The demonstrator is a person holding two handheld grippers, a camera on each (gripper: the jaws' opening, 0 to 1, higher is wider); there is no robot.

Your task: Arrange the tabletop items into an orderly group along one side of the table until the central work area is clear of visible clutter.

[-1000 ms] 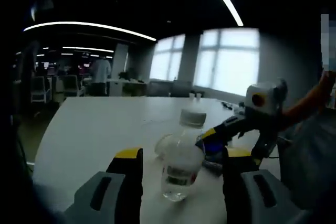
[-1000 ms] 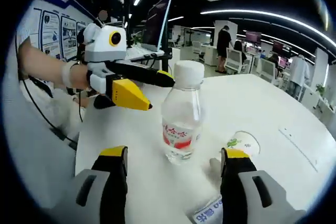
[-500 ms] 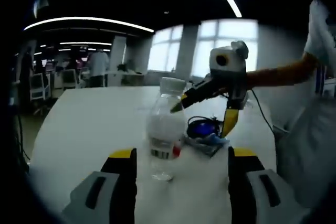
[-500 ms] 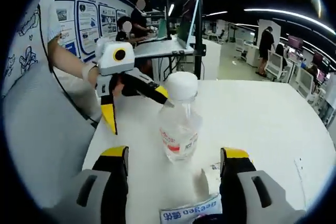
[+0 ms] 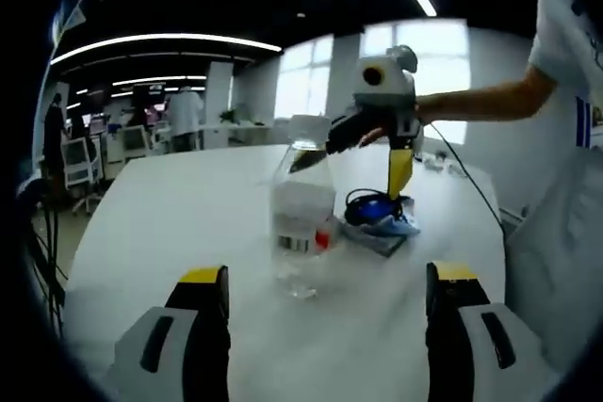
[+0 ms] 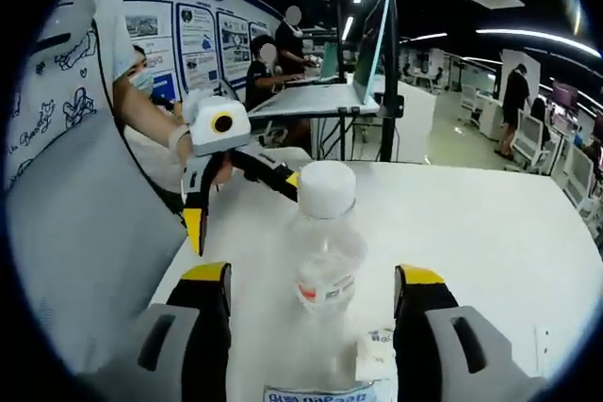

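A clear water bottle (image 5: 301, 214) with a white cap and red label stands upright on the white table (image 5: 170, 223). My left gripper (image 5: 327, 275) is open, its yellow-tipped jaws short of the bottle on either side. In the left gripper view my right gripper (image 5: 356, 174) reaches in at cap height, jaws spread wide. In the right gripper view the bottle (image 6: 325, 251) stands just beyond my open right gripper (image 6: 311, 275), between its jaws' lines. There my left gripper (image 6: 243, 212) also stands open, one jaw tip beside the cap.
A blue item with a black cable lies on a packet (image 5: 377, 218) right of the bottle. A packet with blue lettering (image 6: 320, 393) and a white scrap (image 6: 377, 355) lie near my right jaws. A monitor on a stand (image 6: 377, 54) and seated people are behind.
Both views have swung around the bottle, which still stands on the table. My right gripper rose from the bottle's body to its cap. My left jaws stand wider apart.
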